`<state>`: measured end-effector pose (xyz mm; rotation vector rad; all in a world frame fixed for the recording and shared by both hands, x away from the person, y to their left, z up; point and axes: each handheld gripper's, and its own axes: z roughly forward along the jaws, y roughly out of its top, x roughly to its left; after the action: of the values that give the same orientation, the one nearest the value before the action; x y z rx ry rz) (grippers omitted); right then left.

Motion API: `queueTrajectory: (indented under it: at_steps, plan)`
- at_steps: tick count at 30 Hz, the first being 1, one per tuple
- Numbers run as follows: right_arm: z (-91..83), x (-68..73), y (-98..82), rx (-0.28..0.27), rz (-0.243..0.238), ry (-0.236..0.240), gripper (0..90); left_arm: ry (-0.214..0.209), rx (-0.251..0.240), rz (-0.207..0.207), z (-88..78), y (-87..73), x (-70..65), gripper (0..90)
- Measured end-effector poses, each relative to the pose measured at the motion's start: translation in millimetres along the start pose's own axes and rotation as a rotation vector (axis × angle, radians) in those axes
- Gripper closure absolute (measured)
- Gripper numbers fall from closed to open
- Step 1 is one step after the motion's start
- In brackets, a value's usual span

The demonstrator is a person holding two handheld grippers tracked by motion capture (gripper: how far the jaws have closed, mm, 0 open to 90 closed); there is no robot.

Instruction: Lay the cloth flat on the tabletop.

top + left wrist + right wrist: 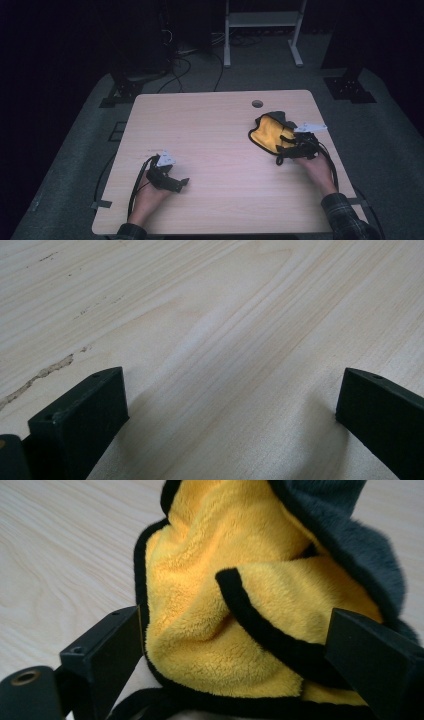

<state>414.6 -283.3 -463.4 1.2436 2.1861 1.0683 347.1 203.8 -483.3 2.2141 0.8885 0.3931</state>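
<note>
A crumpled cloth (267, 131), yellow fleece on one side, dark grey on the other and edged in black, lies at the right of the wooden table (210, 135). My right gripper (286, 147) is at the cloth's near edge and is open. In the right gripper view the cloth (220, 585) bulges between the wide-spread jaws of my right gripper (237, 617), and a black-edged fold crosses toward the right jaw. My left gripper (179, 184) rests low at the front left, far from the cloth. It is open, with bare wood between the tips of my left gripper (232, 377).
A round cable hole (257, 103) sits near the table's far edge. Beyond the table are a white frame stand (262, 20), floor cables (185, 65) and black stand bases (350, 87). Scuff marks (45, 372) show on the wood by the left jaw.
</note>
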Motion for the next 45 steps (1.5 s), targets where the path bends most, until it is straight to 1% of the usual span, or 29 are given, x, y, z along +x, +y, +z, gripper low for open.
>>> queueTrajectory:
  at_steps: [2,4,6,8,9,12,13,14,16,17,18,19,24,26,30,31,35,37,40,41,42,45]
  plan:
    - [10.3,-1.0,-0.6,0.027,-0.024,-0.009,7.8,0.001,0.0,0.0,-0.4,-0.4,-0.4,0.0]
    - [16.1,-0.8,-1.0,0.039,-0.032,-0.015,12.3,0.001,-0.004,-0.001,-0.4,-0.8,-0.6,0.0]
    - [21.3,0.3,-3.7,0.049,-0.065,-0.033,15.1,0.002,-0.003,-0.002,-0.6,-1.0,-0.8,0.0]
    - [21.9,-1.0,-5.1,0.042,-0.04,-0.022,21.0,0.002,-0.004,-0.002,-0.6,-1.1,-0.9,0.0]
    - [21.0,-1.7,-5.2,0.044,-0.035,-0.025,25.7,0.002,-0.004,-0.002,-0.6,-1.1,-0.9,0.0]
    - [16.0,-5.2,-7.1,0.037,-0.02,-0.043,46.9,0.002,-0.004,-0.003,-0.7,-1.2,-1.0,0.0]
    - [14.8,-7.0,-8.0,0.031,-0.017,-0.049,52.0,0.002,-0.005,-0.004,-0.7,-1.2,-1.0,0.0]
    - [14.2,-8.4,-8.7,0.026,-0.009,-0.05,55.2,0.002,-0.005,-0.004,-0.7,-1.2,-1.0,0.0]
    - [13.0,-8.3,-8.7,0.028,-0.015,-0.062,60.9,0.002,-0.005,-0.003,-0.7,-1.2,-1.0,0.0]
    - [13.0,-8.3,-8.7,0.028,-0.015,-0.062,60.9,0.002,-0.005,-0.003,-0.7,-1.2,-1.0,0.0]
    - [11.9,-6.1,-7.5,0.039,-0.025,-0.07,65.1,0.002,-0.004,-0.004,-0.7,-1.2,-1.0,0.0]
    - [11.7,-6.0,-7.3,0.041,-0.029,-0.07,66.0,0.002,-0.005,-0.004,-0.7,-1.2,-1.0,0.0]
    - [8.1,-10.1,-5.4,0.043,-0.003,-0.048,68.4,0.002,-0.004,-0.005,-1.6,-2.0,-1.5,0.0]
    - [3.7,-10.9,-3.1,0.03,-0.006,-0.039,69.0,0.002,-0.003,-0.004,-1.7,-2.1,-1.5,0.0]
    - [-10.1,-10.4,4.5,-0.001,0.016,0.002,70.1,0.002,-0.003,-0.004,-1.7,-2.1,-1.5,0.0]
    - [-13.2,-9.1,6.2,-0.007,0.015,0.015,70.1,0.002,-0.003,-0.004,-1.8,-2.1,-1.5,0.0]
    - [-23.4,2.7,12.2,-0.026,-0.021,0.065,70.3,0.002,-0.004,-0.004,-1.7,-2.1,-1.5,0.0]
    - [-27.5,11.9,15.4,-0.033,-0.046,0.1,70.3,0.002,-0.003,-0.003,-1.8,-2.1,-1.5,0.0]
    - [-32.6,28.3,20.2,-0.038,-0.091,0.168,70.3,0.002,-0.003,-0.003,-1.8,-2.1,-1.5,0.0]
    - [-32.6,28.3,20.2,-0.038,-0.091,0.168,70.3,0.002,-0.003,-0.003,-1.8,-2.1,-1.5,0.0]
    - [-35.0,41.3,23.4,-0.043,-0.122,0.214,70.3,0.002,-0.003,-0.004,-1.7,-2.1,-1.5,0.0]
    - [-35.4,62.8,28.3,-0.046,-0.173,0.293,70.3,0.002,-0.003,-0.004,-1.7,-2.1,-1.5,0.0]
